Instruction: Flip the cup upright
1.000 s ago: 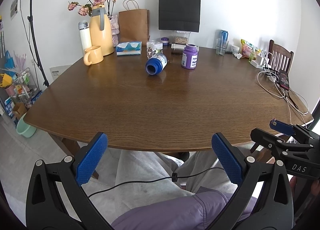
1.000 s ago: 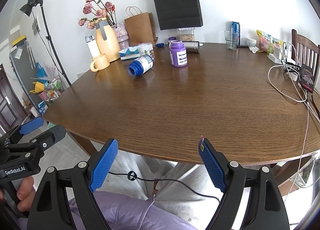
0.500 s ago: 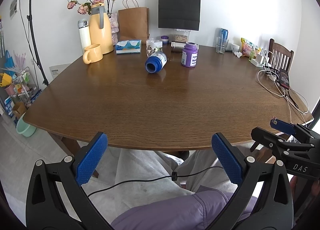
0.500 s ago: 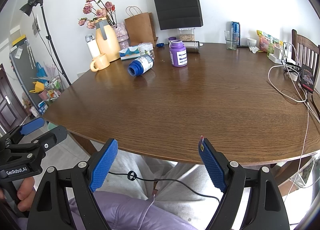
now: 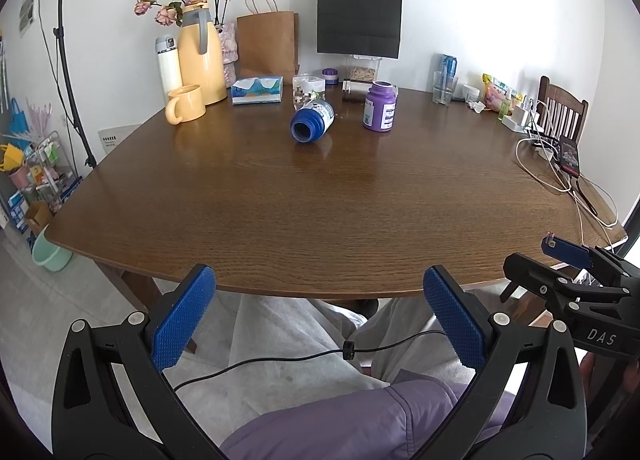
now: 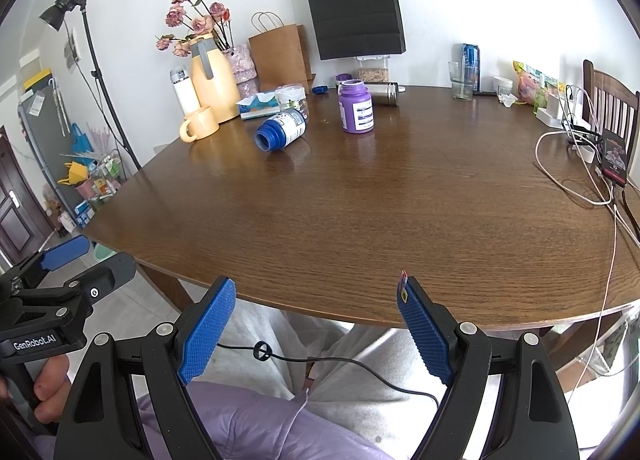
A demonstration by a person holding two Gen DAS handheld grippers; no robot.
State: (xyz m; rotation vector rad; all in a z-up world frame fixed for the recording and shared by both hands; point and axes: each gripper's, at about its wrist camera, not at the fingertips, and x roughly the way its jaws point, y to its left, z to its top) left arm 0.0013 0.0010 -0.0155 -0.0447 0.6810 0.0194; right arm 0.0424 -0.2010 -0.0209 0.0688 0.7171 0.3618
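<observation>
Nothing of the flip is done yet, I judge: the blue cup (image 5: pixel 312 121) lies on its side far across the counter (image 5: pixel 320 200), mouth toward me, just beside the one upright purple bottle (image 5: pixel 380 106). My left fingers (image 5: pixel 182 318) are spread wide and hold nothing, hanging off the near edge above my lap; my right fingers (image 6: pixel 424 334) are spread and empty too. Left to do: reach, grip, tip it upright. I count one fallen cup, one purple bottle, one yellow mug (image 5: pixel 185 104), two paper bags.
</observation>
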